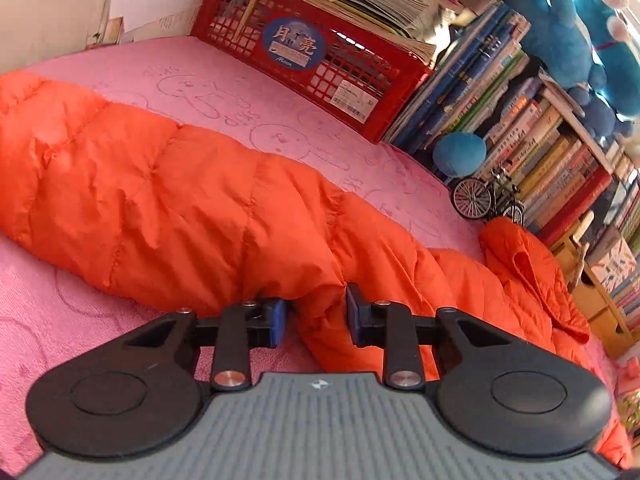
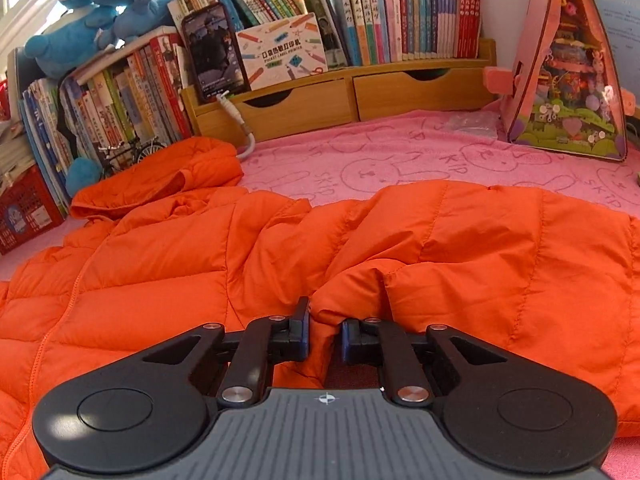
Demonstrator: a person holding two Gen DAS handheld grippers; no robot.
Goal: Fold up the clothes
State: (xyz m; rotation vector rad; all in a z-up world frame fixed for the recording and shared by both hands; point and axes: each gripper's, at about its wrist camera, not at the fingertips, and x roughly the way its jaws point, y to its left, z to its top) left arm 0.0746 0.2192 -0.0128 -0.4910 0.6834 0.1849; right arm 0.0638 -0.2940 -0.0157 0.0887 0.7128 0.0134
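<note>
Pink towelling printed with rabbit outlines (image 2: 400,160) covers the whole work surface, and clutter hems it in: a red crate (image 1: 320,60) stacked with papers at the far corner in my left view, rows of books (image 2: 400,12) on a wooden shelf with drawers, blue plush toys (image 1: 568,40), a little model bicycle (image 1: 486,198), a phone (image 2: 214,52) propped upright with its cable trailing down, and a pink triangular toy house (image 2: 568,80) to the right.

On the towelling lies the orange puffer jacket (image 2: 180,264), zip side up, hood (image 2: 176,176) bunched toward the shelf. One sleeve (image 1: 140,196) stretches away from my left gripper (image 1: 316,316) as a long quilted tube, its long axis running ahead and to the left across the towelling. That gripper sits right at the near end of the sleeve, its blue-padded fingers apart, with a ridge of orange fabric between them but not squeezed.

My right gripper (image 2: 325,338) is at the other sleeve (image 2: 500,248), which spreads off to the right. Its fingers stand close together with a fold of that fabric in the narrow gap; I judge it pinched, though the contact is partly hidden.

Each sleeve is nearest its own gripper. With both sleeves lying outward, I read the jacket as still spread rather than folded.
</note>
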